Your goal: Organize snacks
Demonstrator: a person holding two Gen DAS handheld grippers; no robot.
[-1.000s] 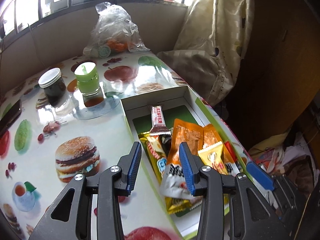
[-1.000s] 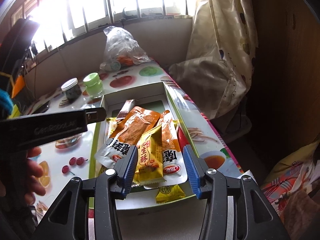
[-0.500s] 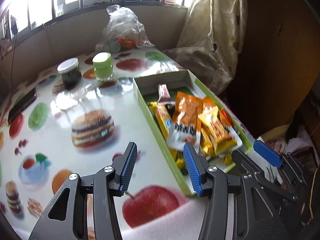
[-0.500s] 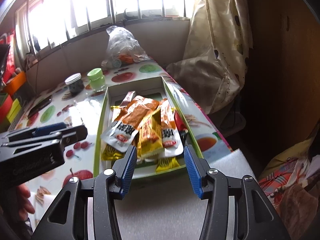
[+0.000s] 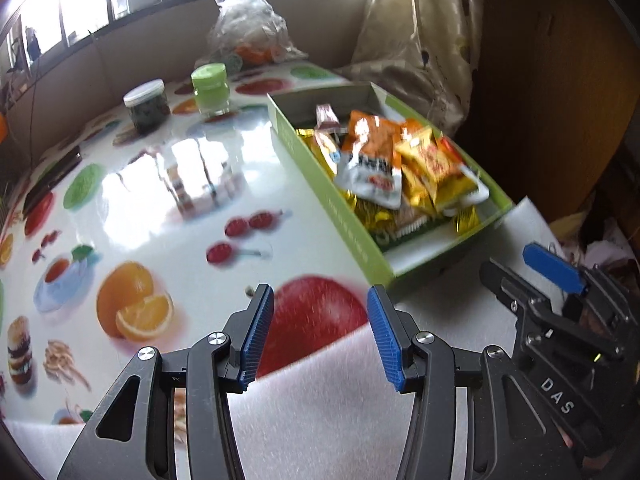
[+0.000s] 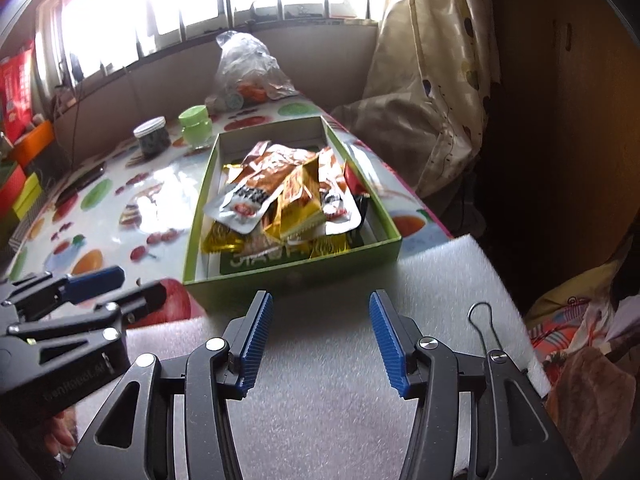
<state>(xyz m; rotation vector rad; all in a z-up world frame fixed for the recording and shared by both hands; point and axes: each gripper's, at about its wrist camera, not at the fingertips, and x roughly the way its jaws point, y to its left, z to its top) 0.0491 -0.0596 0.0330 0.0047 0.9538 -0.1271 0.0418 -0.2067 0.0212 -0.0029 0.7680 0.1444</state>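
Observation:
A green cardboard box [image 5: 344, 220] lies on the fruit-print table, piled with snack packets [image 5: 376, 160]: orange, yellow and gold wrappers. In the right wrist view the same box [image 6: 292, 276] sits straight ahead with the packets [image 6: 276, 188] heaped inside. My left gripper [image 5: 320, 292] hovers open over a printed apple, short of the box's near left corner, with nothing between its pads. My right gripper [image 6: 321, 298] hangs over the white foam sheet in front of the box; its jaws are opening and hold nothing. Each gripper shows at the edge of the other's view.
A dark jar [image 5: 146, 106] and a green-lidded jar [image 5: 210, 88] stand at the back, with a clear plastic bag [image 5: 248, 28] behind them. A black phone [image 5: 52, 176] lies at far left. White foam sheet [image 6: 340, 360] covers the near edge, with a wire clip [image 6: 486, 328]. A curtain [image 6: 432, 92] hangs at right.
Both grippers have drawn back from over the box toward the near table edge, so the box now lies farther ahead. The left jaws have widened, and the right jaws a little.

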